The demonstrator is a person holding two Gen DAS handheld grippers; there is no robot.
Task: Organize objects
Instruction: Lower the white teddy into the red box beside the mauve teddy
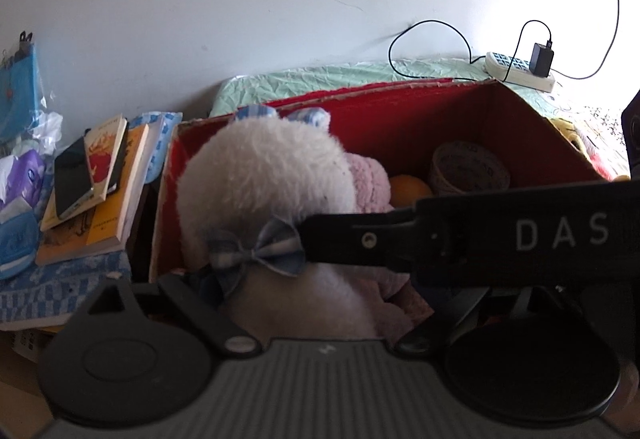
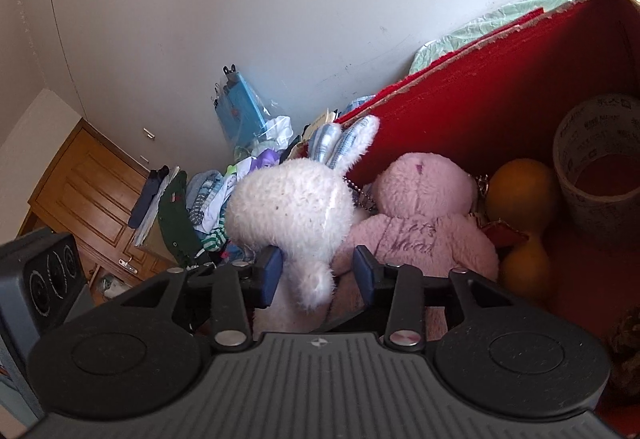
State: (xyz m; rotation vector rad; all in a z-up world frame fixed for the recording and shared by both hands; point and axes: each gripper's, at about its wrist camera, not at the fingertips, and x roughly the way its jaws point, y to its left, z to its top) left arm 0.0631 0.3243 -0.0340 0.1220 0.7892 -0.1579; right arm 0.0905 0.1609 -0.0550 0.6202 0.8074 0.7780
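Two tools over red box [image 2: 460,91]; white plush rabbit [image 2: 292,207] upright at its left end, against pink plush [image 2: 424,223]. Right tool [image 2: 318,271] nearer, pads apart either side of rabbit's body, not pressing. Left tool [image 1: 280,323] spread wide, holding nothing, rabbit dead ahead.

Behind the jaws, each gripper [image 2: 316,271] has a ribbed grey body flanked by two black discs. Silver screws pin black linkage arms. The right gripper's pads [image 2: 271,273] are dark blue.
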